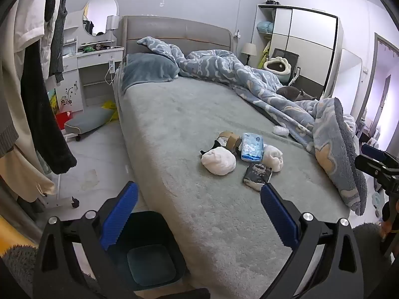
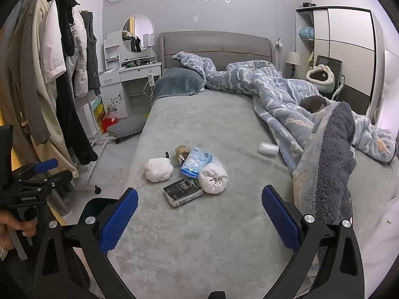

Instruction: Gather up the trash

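A small pile of trash lies on the grey bed (image 1: 174,124): a crumpled white wad (image 1: 218,160) (image 2: 158,169), a blue-white tissue pack (image 1: 251,147) (image 2: 197,163), a rolled white wad (image 1: 273,157) (image 2: 213,178), a black packet (image 1: 258,175) (image 2: 183,191), a brown cardboard piece (image 1: 228,138) (image 2: 180,152). A small clear plastic piece (image 1: 280,130) (image 2: 268,148) lies by the duvet. A dark bin (image 1: 147,251) (image 2: 97,208) stands on the floor beside the bed. My left gripper (image 1: 199,214) is open and empty, over the bed's near corner. My right gripper (image 2: 199,219) is open and empty, short of the pile.
A blue patterned duvet (image 1: 274,92) (image 2: 286,94) covers the bed's right side, with a grey cat (image 1: 294,93) on it. A clothes rack (image 1: 37,87) (image 2: 57,74) stands at left. A white vanity (image 1: 94,57) and a floor cushion (image 1: 87,122) are beyond.
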`<state>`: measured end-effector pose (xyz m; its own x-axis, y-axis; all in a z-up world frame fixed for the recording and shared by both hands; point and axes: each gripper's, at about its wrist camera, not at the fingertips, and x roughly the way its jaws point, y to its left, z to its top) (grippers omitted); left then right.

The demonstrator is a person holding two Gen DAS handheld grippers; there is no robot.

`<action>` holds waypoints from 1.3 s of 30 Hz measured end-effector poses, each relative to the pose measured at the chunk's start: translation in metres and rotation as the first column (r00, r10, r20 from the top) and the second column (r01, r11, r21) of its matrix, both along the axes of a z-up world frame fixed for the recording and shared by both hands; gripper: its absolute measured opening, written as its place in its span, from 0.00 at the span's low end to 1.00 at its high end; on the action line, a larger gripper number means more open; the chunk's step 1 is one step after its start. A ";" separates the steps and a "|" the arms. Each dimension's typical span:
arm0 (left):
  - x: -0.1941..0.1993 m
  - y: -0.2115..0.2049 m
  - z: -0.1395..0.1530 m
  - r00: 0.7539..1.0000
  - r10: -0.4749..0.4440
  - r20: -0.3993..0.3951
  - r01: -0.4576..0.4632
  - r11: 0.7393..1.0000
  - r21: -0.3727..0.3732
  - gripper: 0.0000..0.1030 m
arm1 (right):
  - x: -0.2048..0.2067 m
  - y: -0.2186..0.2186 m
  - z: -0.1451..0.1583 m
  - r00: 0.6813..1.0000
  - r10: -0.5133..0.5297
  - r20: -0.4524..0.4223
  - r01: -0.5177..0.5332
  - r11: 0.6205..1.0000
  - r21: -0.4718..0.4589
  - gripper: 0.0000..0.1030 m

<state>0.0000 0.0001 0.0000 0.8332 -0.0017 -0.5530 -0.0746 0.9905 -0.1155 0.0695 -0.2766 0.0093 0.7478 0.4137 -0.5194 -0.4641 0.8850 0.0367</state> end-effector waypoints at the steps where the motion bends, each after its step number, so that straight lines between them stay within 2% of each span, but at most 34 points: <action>1: 0.000 0.001 0.000 1.000 0.000 -0.001 0.000 1.000 -0.010 0.97 | 0.000 0.000 0.000 1.000 0.000 -0.002 0.000 1.000 0.000 0.98; 39: -0.002 0.001 0.004 1.000 -0.002 0.006 0.003 1.000 -0.010 0.97 | 0.001 -0.001 0.000 1.000 0.000 -0.007 0.000 1.000 0.012 0.98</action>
<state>-0.0016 0.0013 0.0037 0.8365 -0.0093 -0.5479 -0.0714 0.9895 -0.1258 0.0701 -0.2774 0.0091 0.7443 0.4198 -0.5195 -0.4635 0.8846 0.0507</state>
